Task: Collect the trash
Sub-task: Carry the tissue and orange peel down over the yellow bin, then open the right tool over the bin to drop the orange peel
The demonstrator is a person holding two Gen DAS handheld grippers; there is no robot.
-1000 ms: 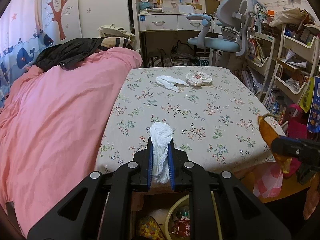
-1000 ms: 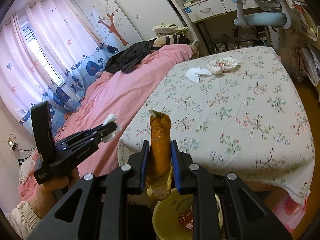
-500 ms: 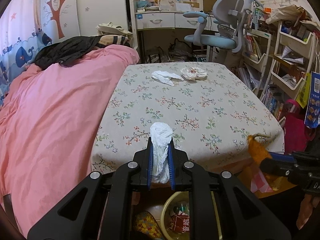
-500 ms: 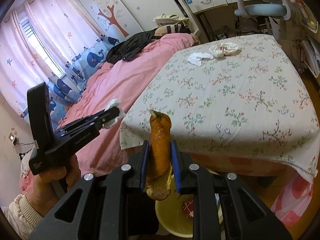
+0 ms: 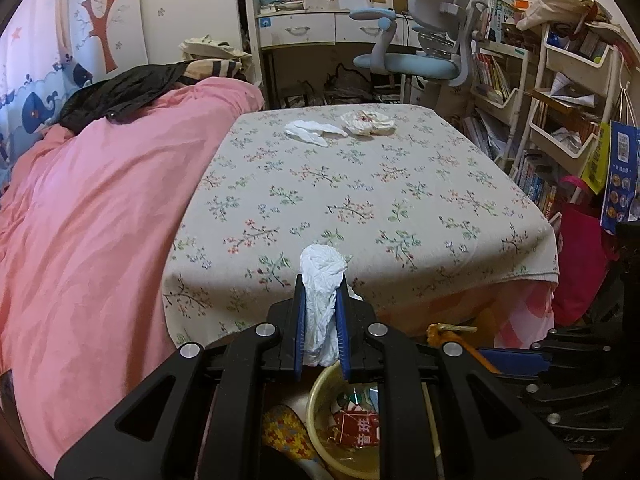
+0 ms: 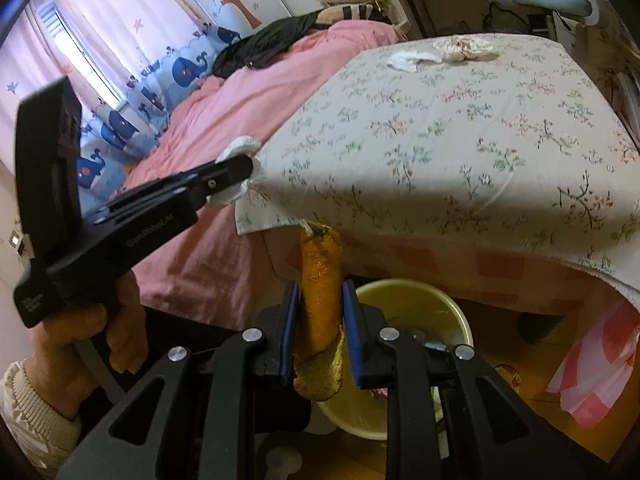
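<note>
My left gripper (image 5: 320, 280) is shut on a crumpled white tissue (image 5: 322, 304), just off the foot edge of the bed, above a yellow bin (image 5: 316, 388) on the floor. My right gripper (image 6: 320, 288) is shut on an orange peel (image 6: 320, 272), which hangs over the bin's rim (image 6: 404, 284). From the right wrist, the left gripper (image 6: 240, 168) shows at the left, held by a hand, with the tissue (image 6: 240, 146) in it. A white tissue (image 5: 312, 130) and a crumpled stained paper (image 5: 368, 122) lie at the far end of the floral bedspread (image 5: 360, 200).
A pink duvet (image 5: 80, 220) covers the left half of the bed, with dark clothes (image 5: 120, 92) on it. A desk chair (image 5: 420, 60) and bookshelves (image 5: 560, 100) stand at the far right. A pink-and-white bag (image 6: 592, 360) hangs under the bed's corner. The bin holds a red wrapper (image 5: 356, 424).
Both grippers have sunk and drawn back past the bed's foot edge toward the bin, which now looms larger. The tissue and the peel stay gripped.
</note>
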